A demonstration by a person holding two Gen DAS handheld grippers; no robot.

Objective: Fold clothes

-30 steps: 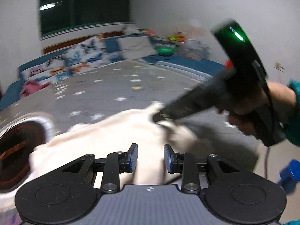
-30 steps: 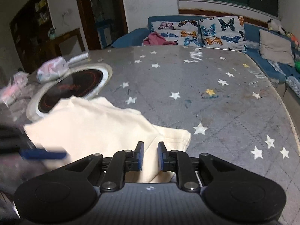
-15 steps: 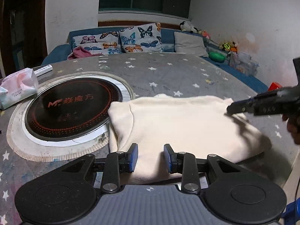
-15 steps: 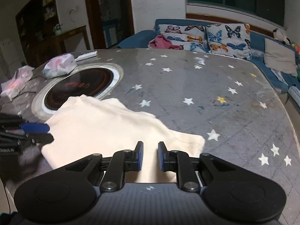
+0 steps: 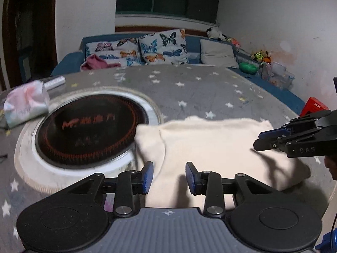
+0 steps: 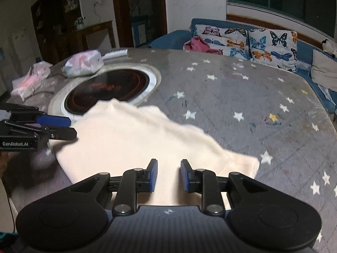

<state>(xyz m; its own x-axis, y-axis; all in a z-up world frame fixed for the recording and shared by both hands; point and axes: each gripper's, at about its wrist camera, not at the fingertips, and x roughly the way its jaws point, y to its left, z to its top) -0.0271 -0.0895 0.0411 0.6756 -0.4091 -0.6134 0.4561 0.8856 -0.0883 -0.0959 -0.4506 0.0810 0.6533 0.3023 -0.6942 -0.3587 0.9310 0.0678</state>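
Note:
A cream garment (image 5: pixel 214 145) lies folded flat on the grey star-patterned table (image 5: pixel 189 88); it also shows in the right wrist view (image 6: pixel 134 139). My left gripper (image 5: pixel 169 177) is open and empty, above the garment's near edge. My right gripper (image 6: pixel 167 175) is open and empty, above the garment's other near edge. In the left wrist view the right gripper (image 5: pixel 261 140) reaches in from the right over the garment. In the right wrist view the left gripper (image 6: pixel 71 127) comes in from the left at the garment's left corner.
A round black induction hob (image 5: pixel 88 130) is set into the table just left of the garment, also in the right wrist view (image 6: pixel 107 88). A tissue pack (image 5: pixel 25 103) and a remote (image 5: pixel 54 82) lie beyond it. A blue sofa (image 5: pixel 134 50) with butterfly cushions stands behind.
Both grippers have drawn back from the garment. The left wrist view swung left from the room's corner to the hob. The garment lies flat, let go.

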